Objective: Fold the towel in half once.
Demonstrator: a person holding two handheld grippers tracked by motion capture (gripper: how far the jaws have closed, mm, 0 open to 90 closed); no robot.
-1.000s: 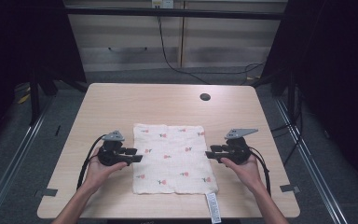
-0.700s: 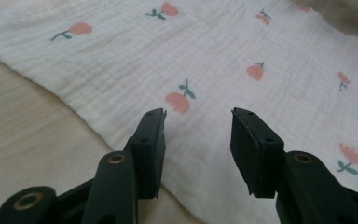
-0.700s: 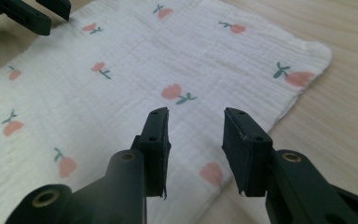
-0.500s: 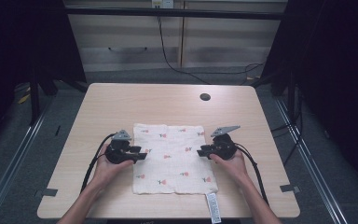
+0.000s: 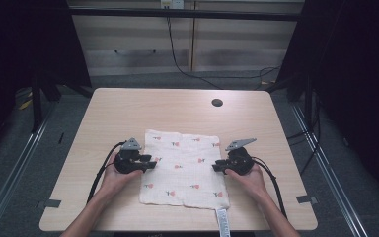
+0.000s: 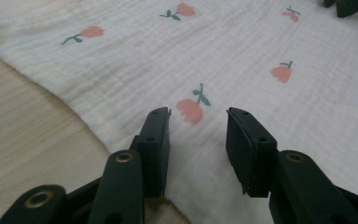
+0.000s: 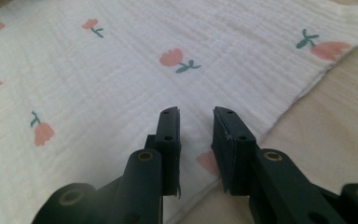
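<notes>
A white cloth (image 5: 183,168) printed with small pink flowers lies flat on the wooden table (image 5: 177,111). My left gripper (image 5: 150,164) sits at the cloth's left edge, jaws open over the fabric (image 6: 242,70), with a pink flower (image 6: 189,111) between the tips (image 6: 198,116). At the cloth's right edge rests my right gripper (image 5: 216,166), its jaws (image 7: 196,114) open a little over the cloth (image 7: 121,79) just inside its border. Neither holds anything.
A dark round hole (image 5: 217,102) marks the table's far side. A white label strip (image 5: 221,220) hangs off the near edge below the cloth. Bare wood lies on all sides of the cloth. Metal frame rails run along both sides of the table.
Both grippers have moved inward from beside the cloth onto its left and right edges. The cloth has not shifted.
</notes>
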